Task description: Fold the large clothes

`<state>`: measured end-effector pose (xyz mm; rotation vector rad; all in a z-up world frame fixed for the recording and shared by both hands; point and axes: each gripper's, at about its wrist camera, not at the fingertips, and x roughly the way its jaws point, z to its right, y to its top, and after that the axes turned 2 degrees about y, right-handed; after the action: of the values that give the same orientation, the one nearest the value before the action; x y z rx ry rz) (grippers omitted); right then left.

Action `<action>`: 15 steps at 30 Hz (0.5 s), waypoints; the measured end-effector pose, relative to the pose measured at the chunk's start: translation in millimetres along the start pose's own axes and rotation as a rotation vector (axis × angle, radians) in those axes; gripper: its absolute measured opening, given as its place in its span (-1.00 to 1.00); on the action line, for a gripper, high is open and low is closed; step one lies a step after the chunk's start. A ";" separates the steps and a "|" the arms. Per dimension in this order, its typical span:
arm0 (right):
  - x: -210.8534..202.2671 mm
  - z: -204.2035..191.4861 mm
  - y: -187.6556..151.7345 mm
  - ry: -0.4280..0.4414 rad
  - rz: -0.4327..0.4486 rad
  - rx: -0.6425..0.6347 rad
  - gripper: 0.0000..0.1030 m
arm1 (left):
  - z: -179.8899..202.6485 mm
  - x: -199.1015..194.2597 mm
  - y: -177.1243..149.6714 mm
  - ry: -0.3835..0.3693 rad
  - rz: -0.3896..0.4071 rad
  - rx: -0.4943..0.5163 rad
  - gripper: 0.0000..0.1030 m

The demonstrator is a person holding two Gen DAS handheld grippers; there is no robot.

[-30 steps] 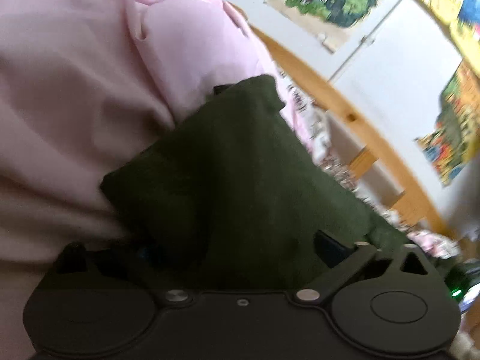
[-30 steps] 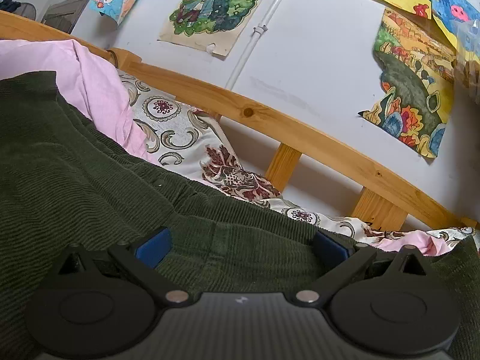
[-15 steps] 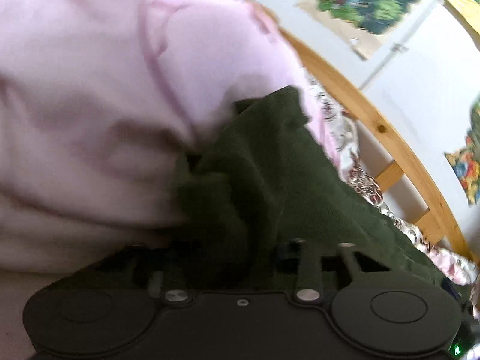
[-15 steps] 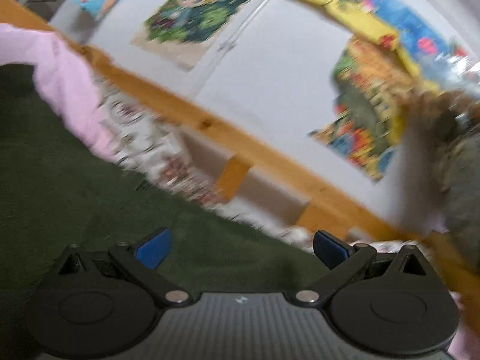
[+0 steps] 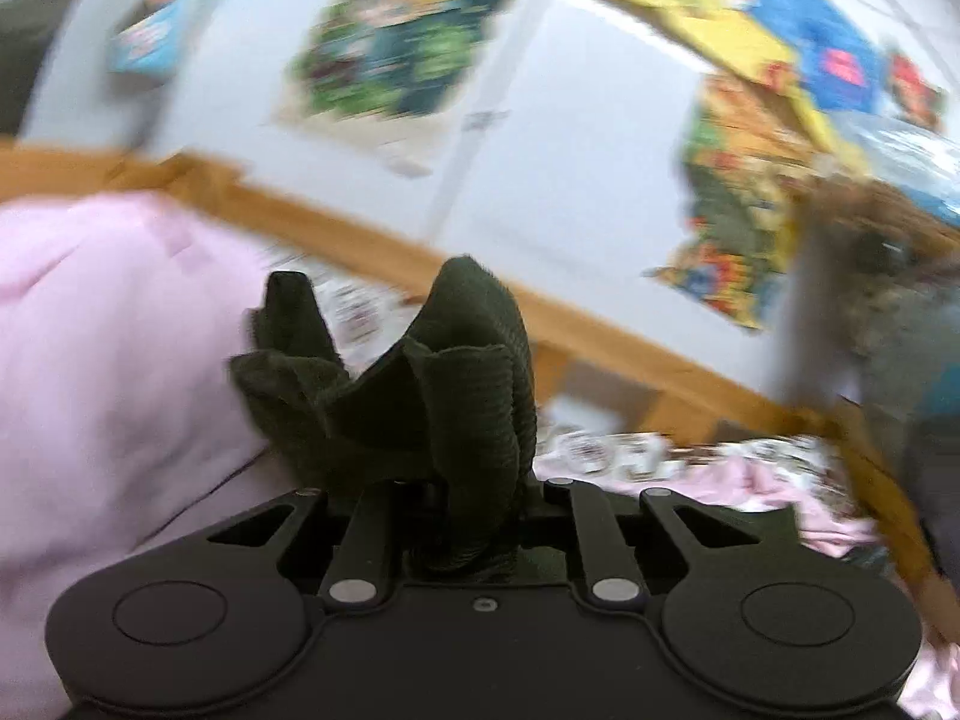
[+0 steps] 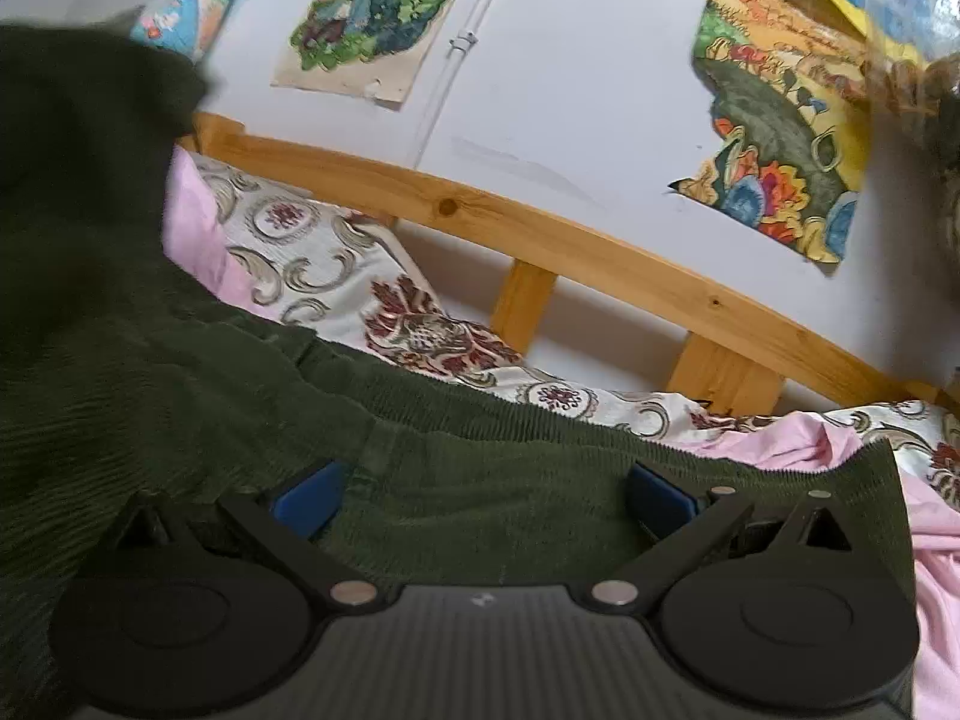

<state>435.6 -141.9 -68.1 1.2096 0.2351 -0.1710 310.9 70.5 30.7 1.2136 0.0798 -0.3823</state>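
Your left gripper (image 5: pixel 462 498) is closing its jaws on a bunched fold of the dark green corduroy garment (image 5: pixel 432 396), which stands up from the pinch toward 12 o'clock with pink bedding (image 5: pixel 102 360) at 9 o'clock. Your right gripper (image 6: pixel 480 498) has its blue-padded jaws spread wide, and the same garment (image 6: pixel 480 498) lies flat across the gap between them. The wooden bed rail (image 6: pixel 540 228) runs from 10 to 3 o'clock, with the patterned sheet (image 6: pixel 336 264) below it.

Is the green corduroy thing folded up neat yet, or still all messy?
Still messy. The green corduroy garment lies spread and rumpled over the bed, and one bunched corner sticks up from the closing left claw.
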 end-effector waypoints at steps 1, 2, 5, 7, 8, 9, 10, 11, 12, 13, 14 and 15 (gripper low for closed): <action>-3.1 6.6 -0.2 0.013 -0.003 0.006 1.00 | 13.6 6.2 4.2 -0.047 -0.017 0.043 -0.67; -5.6 14.2 0.1 0.027 -0.008 0.019 1.00 | 28.9 10.6 9.3 -0.097 -0.032 0.098 -0.67; -21.7 40.5 3.0 0.008 0.015 0.074 0.99 | 65.3 27.1 14.4 -0.209 -0.079 0.195 -0.66; -37.6 60.9 3.9 -0.036 0.036 0.086 0.99 | 82.5 40.4 12.2 -0.277 -0.117 0.203 -0.66; -45.1 70.9 3.4 -0.049 0.042 0.100 0.99 | 90.4 49.8 10.3 -0.310 -0.148 0.211 -0.66; -54.5 84.0 2.4 -0.054 0.044 0.116 0.99 | 98.0 59.5 6.6 -0.339 -0.173 0.226 -0.66; -61.8 93.5 0.4 -0.061 0.041 0.119 0.99 | 107.0 69.2 1.4 -0.366 -0.198 0.251 -0.66; -69.2 103.0 -2.1 -0.076 0.032 0.116 0.99 | 114.7 78.5 -4.5 -0.389 -0.223 0.280 -0.66; -76.5 113.1 -5.7 -0.089 0.017 0.110 1.00 | 122.9 87.9 -12.4 -0.417 -0.253 0.315 -0.66; -79.8 120.2 -8.4 -0.088 0.000 0.105 0.99 | 129.0 97.3 -20.6 -0.445 -0.283 0.337 -0.66; -83.7 128.1 -11.3 -0.083 -0.018 0.103 0.99 | 135.4 109.2 -30.2 -0.481 -0.327 0.361 -0.66; -87.9 136.4 -13.8 -0.083 -0.037 0.110 0.99 | 140.4 118.4 -40.7 -0.513 -0.363 0.397 -0.66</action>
<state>359.4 -274.3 -11.3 1.3045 0.1775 -0.2687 388.1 -100.1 13.0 1.4564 -0.2319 -1.0551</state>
